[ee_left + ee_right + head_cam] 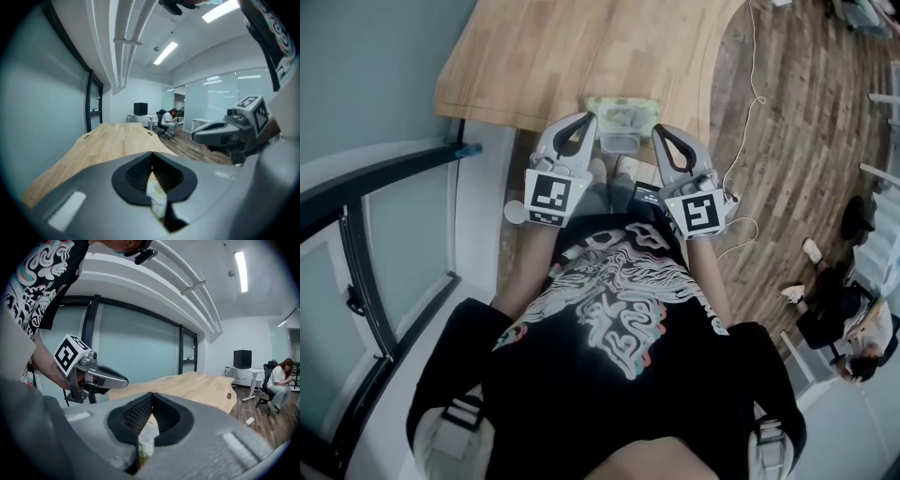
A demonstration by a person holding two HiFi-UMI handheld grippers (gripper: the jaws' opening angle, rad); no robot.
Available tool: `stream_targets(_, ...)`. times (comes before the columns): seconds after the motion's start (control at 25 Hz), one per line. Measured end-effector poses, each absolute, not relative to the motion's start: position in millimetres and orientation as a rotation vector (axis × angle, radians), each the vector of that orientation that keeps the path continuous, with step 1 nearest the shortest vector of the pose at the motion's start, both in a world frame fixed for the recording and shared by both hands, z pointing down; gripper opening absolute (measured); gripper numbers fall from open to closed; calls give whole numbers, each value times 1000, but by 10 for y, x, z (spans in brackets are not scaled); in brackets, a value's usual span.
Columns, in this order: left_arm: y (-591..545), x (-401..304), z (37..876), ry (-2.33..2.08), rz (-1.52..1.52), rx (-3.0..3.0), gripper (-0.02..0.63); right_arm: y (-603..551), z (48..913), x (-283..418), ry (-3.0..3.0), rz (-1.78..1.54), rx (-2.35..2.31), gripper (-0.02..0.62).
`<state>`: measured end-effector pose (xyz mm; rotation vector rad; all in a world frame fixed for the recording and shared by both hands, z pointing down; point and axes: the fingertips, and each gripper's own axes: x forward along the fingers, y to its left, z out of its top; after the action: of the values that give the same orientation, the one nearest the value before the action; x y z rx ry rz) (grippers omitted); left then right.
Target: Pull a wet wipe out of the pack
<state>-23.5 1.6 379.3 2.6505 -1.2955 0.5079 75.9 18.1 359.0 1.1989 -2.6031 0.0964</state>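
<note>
Pale wooden tabletop (581,56); soft green-white wet-wipe pack (623,111) crosswise at its near edge, midway between grey left gripper (585,119) and right gripper (659,130); both jaws pressed together, empty.

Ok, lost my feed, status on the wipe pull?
Left gripper shut, right gripper shut, flanking wet wipe pack at table edge. No wipe out yet. Nothing in the way.

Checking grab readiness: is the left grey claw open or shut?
Shut: in the left gripper view, the left grey claw has jaws touching at the tips.
</note>
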Motion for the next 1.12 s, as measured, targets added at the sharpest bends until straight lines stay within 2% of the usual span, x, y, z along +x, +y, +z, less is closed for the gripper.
stream_targets(0.76,-40,-78,4409,-1210,675,2581,-14,103,4135,630,-2628,227,980,0)
stream_targets(1.12,-22,5,4658,-1158,660,2483,-10,69,4318,582,-2617,267,919,0)
